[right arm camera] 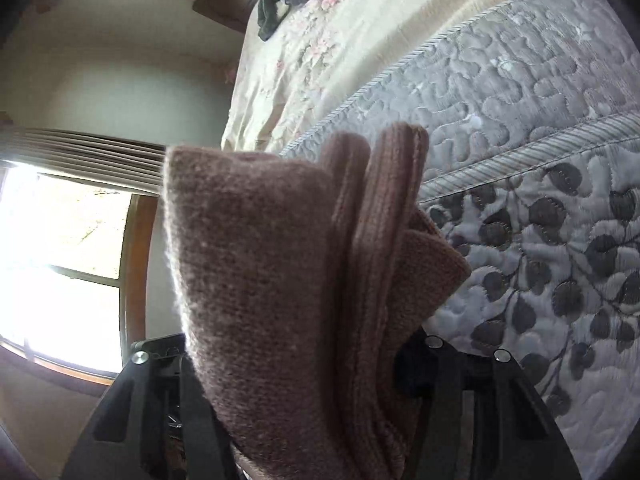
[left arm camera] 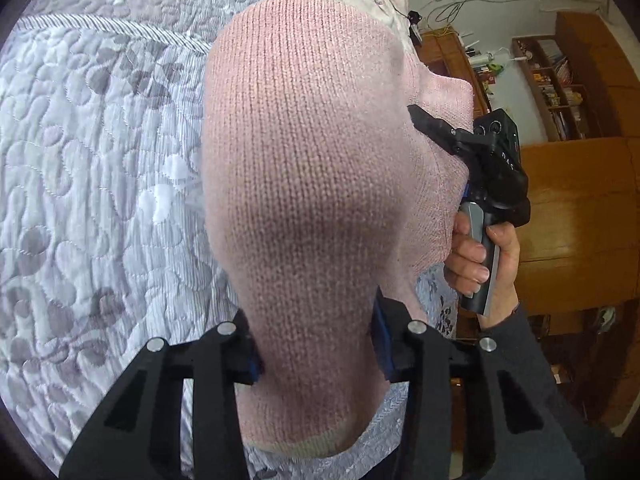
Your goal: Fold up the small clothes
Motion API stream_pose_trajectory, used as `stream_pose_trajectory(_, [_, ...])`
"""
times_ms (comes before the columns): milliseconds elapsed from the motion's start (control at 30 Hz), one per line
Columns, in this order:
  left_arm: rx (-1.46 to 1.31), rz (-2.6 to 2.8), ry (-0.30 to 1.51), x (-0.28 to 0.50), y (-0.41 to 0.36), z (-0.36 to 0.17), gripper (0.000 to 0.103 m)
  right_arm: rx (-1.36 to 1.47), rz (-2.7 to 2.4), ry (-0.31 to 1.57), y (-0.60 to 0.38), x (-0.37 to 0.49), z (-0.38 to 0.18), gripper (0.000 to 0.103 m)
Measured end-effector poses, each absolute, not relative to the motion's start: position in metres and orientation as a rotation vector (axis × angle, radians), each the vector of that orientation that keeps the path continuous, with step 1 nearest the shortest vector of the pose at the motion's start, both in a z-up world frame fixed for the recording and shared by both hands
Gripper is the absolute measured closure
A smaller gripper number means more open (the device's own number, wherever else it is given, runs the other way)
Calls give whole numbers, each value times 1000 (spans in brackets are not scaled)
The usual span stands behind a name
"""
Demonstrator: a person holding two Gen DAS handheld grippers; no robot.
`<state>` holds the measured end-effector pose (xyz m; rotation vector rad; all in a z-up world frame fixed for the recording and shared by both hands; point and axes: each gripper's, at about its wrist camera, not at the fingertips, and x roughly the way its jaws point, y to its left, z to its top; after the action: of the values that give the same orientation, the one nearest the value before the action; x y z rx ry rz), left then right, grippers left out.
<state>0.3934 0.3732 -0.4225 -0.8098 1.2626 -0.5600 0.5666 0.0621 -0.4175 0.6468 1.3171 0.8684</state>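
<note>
Pink knit sock: held in the air above the grey quilted bedspread, cream toe end clamped in the left gripper, ribbed cuff end clamped in the right gripper. Floral sheet beyond; wooden bookshelf behind.

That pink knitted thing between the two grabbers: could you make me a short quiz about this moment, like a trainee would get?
1. True or false: the pink knitted garment lies flat on the quilted bedspread.
2. Which holds the garment: A) only the left gripper, B) only the right gripper, C) both?
3. Fill in: in the left wrist view, a bare hand grips the right gripper's ____.

Key
1. False. It is lifted above the bedspread, held at two places.
2. C. Knit fabric sits between the fingers of each.
3. Handle.
</note>
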Motion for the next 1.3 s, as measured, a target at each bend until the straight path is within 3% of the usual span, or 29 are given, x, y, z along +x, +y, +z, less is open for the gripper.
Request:
stream_pose_trajectory(233, [-845,-477,1244,299,430,-399,63,683,1001,1361,144,495,-417,48])
stream_pose_trajectory(467, [-992,-385,1293,180,470,-447,60,581,1107,1535,224,410,-479,45])
stream_pose_trajectory(533, [-999,-353,1289,165,473,-468,54,540,1073,1563,229,403,-498,35])
stream_pose_trajectory(600, [-1035,-332,1265,162,473,-476,39,531,1033,1570,228,403,-501,30])
stream_pose_trajectory(633, [-1041,-319,1258,161,473,-473,37,511,1002,1572,224,404,-496,22])
stream_pose_trajectory(700, [-971,-245,1202,151,481,-449,19,465,947,1534,214,400,-477,17])
stream_pose_trajectory(767, [-824,-129,1121,136,488,-411,19,400,910,1466,203,403,-458,17])
stream_pose_trajectory(867, [-738,-203,975,119,484,-364,19,363,885,1340,183,400,-428,23])
stream_pose_trajectory(933, [-773,-389,931,121,462,-353,20,366,904,1351,183,397,-432,35])
stream_pose_trajectory(967, [-786,-463,948,126,446,-355,24,337,913,1372,186,392,-433,45])
stream_pose_trajectory(1000, [-802,-510,985,132,430,-364,30,297,911,1389,197,390,-437,79])
stream_pose_trajectory(1100, [-851,-466,1131,142,414,-421,40,367,845,1371,180,395,-452,84])
stream_pose_trajectory(1167, [-879,-429,1182,144,415,-448,58,387,791,1409,172,399,-471,83])
stream_pose_trajectory(1233, [-899,-447,1190,144,415,-441,51,374,809,1412,170,396,-469,80])
stream_pose_trajectory(1267, [-895,-471,1174,145,415,-428,39,367,824,1408,171,396,-463,79])
stream_pose_trajectory(1300, [-889,-491,1140,146,418,-412,36,356,832,1385,170,396,-453,76])
